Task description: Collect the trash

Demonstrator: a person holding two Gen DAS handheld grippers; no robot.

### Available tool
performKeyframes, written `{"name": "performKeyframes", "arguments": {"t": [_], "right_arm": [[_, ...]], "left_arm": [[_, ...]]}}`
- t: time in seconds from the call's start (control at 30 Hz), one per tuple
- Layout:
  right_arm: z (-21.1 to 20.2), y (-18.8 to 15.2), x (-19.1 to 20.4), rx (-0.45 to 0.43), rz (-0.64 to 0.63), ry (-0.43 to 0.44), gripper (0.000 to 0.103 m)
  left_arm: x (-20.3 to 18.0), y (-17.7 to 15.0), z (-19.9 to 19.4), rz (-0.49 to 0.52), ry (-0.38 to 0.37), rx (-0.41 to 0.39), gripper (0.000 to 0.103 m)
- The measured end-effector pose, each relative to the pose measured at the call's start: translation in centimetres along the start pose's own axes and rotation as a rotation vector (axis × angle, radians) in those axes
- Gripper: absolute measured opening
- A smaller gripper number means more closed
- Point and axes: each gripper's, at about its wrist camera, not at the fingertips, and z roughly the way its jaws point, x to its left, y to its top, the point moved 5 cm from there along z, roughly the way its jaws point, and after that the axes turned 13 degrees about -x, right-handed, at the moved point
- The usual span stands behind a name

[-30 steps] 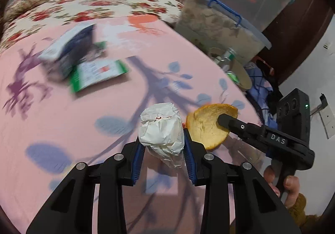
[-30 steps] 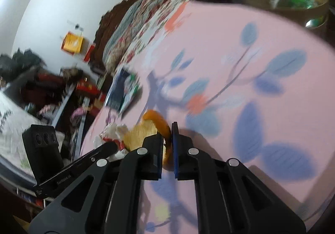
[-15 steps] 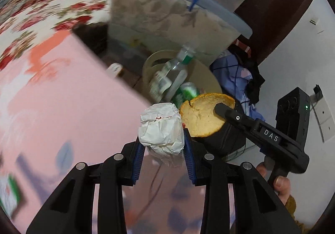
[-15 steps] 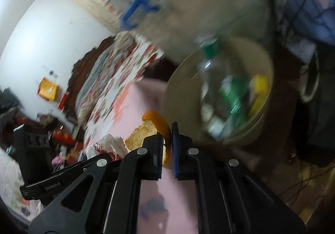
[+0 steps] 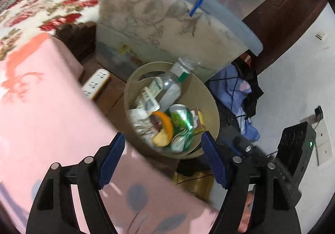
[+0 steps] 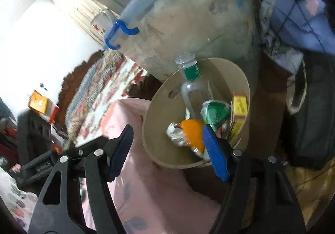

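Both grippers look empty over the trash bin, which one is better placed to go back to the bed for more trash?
Probably the left gripper: open and empty, it hangs over the pink bedspread. The open right gripper sits over the beige round bin, farther from the bed.

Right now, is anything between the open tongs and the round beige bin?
Nothing visible is: both left tongs and right tongs hang open above the round beige bin, where the orange peel already lies.

Both wrist views look down from close above, sharing the beige bin (image 5: 211, 106) (image 6: 159, 95) beside the bed (image 5: 41, 112)
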Motion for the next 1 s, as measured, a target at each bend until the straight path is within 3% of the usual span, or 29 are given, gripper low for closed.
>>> {"name": "performKeyframes", "arguments": {"t": [0.27,0.53,0.63,0.77,1.0], "right_arm": [[-3.8,-5.1,1.1,0.007,0.068,-0.001,0.070],[-7.2,-9.3,4.5,-0.007,-0.044,-0.067,0.070],[-8.3,-10.7,6.0,0.001,-0.088,-0.080,0.071],[-9.5,-12.0,7.5,0.005,-0.123,-0.095,0.079],[-11.0,-12.8,9.5,0.000,-0.123,-0.095,0.089]], "left_arm": [[3.3,-5.7,-7.7,0.085,0.145,-0.074,0.071],[5.6,-10.5,-14.0,0.092,0.261,-0.105,0.074],[5.5,-11.3,-16.4,0.114,0.298,-0.142,0.084],[4.9,-11.9,-19.3,0.157,0.333,-0.201,0.093],[5.2,-12.8,-22.4,0.179,0.394,-0.233,0.094]]}}
